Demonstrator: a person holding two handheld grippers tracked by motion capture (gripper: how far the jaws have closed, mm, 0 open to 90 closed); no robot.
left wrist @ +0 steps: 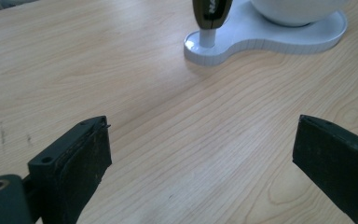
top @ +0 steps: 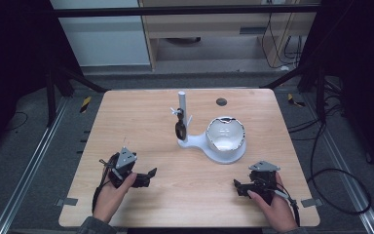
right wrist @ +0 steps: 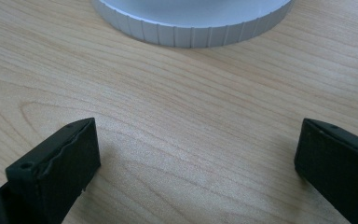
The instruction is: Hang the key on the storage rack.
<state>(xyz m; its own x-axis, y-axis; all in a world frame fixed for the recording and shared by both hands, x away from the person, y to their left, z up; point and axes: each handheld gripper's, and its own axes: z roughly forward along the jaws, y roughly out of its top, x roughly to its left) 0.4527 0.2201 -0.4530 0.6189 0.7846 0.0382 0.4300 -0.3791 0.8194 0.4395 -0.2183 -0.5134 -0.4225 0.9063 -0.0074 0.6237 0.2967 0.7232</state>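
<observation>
A white stand (top: 209,146) is sitting at the middle of my table (top: 141,122), upright post rising at its left end. A dark key fob (top: 179,127) is hanging from the post's peg. A white bowl (top: 225,134) is resting on the stand's round right end.

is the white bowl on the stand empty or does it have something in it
Empty, as far as the high view shows: the white bowl sits upright on the white stand, and its inside looks bare and glossy.

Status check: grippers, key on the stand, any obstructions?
Left gripper open, empty. Right gripper open, empty. Key fob hanging on white stand. Path clear.
</observation>
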